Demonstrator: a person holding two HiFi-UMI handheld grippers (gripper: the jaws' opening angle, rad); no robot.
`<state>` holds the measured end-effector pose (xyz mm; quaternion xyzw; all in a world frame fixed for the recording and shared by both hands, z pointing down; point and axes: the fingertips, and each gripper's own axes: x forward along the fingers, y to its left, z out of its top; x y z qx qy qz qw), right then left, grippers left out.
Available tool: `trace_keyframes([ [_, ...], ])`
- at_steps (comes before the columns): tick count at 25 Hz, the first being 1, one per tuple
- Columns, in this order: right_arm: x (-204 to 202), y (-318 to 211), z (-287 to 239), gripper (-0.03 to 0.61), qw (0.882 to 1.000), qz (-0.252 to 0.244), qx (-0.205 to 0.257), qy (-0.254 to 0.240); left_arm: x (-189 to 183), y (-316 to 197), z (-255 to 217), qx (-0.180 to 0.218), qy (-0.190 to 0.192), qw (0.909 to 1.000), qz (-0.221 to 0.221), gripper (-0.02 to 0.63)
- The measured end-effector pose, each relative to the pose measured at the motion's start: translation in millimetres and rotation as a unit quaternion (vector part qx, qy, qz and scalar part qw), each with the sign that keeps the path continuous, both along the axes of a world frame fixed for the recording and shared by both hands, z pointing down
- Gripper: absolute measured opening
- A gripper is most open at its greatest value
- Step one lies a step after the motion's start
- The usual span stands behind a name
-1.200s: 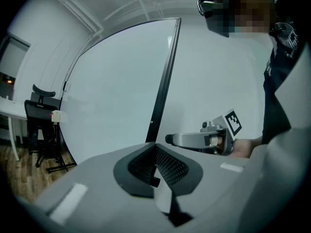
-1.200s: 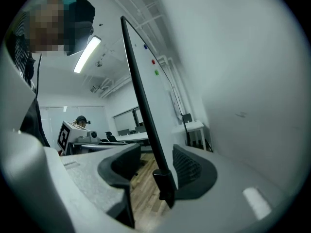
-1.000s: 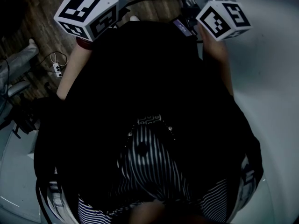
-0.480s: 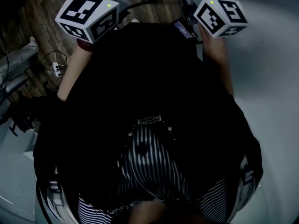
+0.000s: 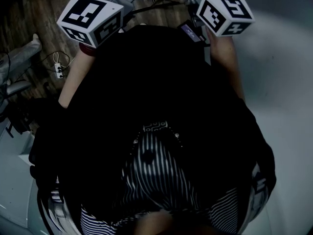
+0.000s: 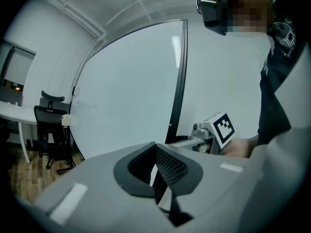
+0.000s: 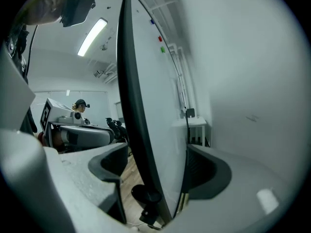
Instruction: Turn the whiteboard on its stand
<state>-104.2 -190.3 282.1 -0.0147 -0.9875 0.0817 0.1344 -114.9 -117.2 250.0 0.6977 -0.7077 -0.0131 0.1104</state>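
Checking the holds first: what does each gripper have? (Inspector)

The left gripper [image 6: 155, 159] has its fingers [image 6: 172, 166] drawn close on the dark edge frame of the whiteboard [image 6: 131, 91], which runs down between them. I judge that a clamp, kept to steady the panel. The right gripper [image 7: 155, 154] straddles the same frame, but its fingers [image 7: 204, 171] stand wide and have just been opening. A clear gap shows on one side, so nothing is gripped there. (Observer)

Where is the board, and why is it held so? (Inspector)

Upright, close before the person: edge-on in the right gripper view, broadside in the left gripper view. Both grippers sit at one vertical edge, near each other, each visible in the other's view. In my judgement the edge gives leverage for swinging the panel on its stand. A black fitting [image 7: 145, 196] low on the frame may be part of that stand; not confirmed. The release on the right reads as a re-grip or the end of a push; I cannot tell which. (Observer)

Counts? (Inspector)

One whiteboard. Two grippers, two marker cubes [image 5: 90, 16]. Three small coloured dots [image 7: 161, 39] near the board's top. One office chair [image 6: 48, 125], one ceiling lamp [image 7: 92, 35], one second person [image 7: 79, 104] far off, one power strip [image 5: 58, 71] on the wooden floor [image 5: 39, 13]. (Observer)
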Motion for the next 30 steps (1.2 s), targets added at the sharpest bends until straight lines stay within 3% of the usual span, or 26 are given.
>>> trace_keyframes([
  [6, -0.2, 12.9, -6.3, 0.367, 1.000, -0.018, 0.001, 0.018, 4.7, 3.9, -13.6, 0.001, -0.003, 1.0000, -0.003, -0.003],
  [12, 4.0, -5.1, 5.6, 0.365, 0.999, -0.013, 0.022, 0.036, 9.9, -27.3, -9.3, -0.003, -0.012, 0.9999, -0.010, -0.003],
  [16, -13.6, 3.8, 17.6, 0.287, 0.998, -0.005, 0.039, 0.041, -10.4, -16.1, -1.5, -0.001, -0.011, 0.9997, -0.021, -0.003],
  [20, -19.1, -0.2, 2.9, 0.120, 0.997, 0.012, 0.059, 0.056, -18.4, -0.4, -17.1, 0.004, -0.006, 0.9997, -0.023, -0.003],
  [30, -22.5, -18.1, 2.2, 0.109, 0.996, 0.025, 0.051, 0.073, -15.7, 1.9, -23.7, 0.010, 0.005, 0.9996, -0.026, -0.003],
])
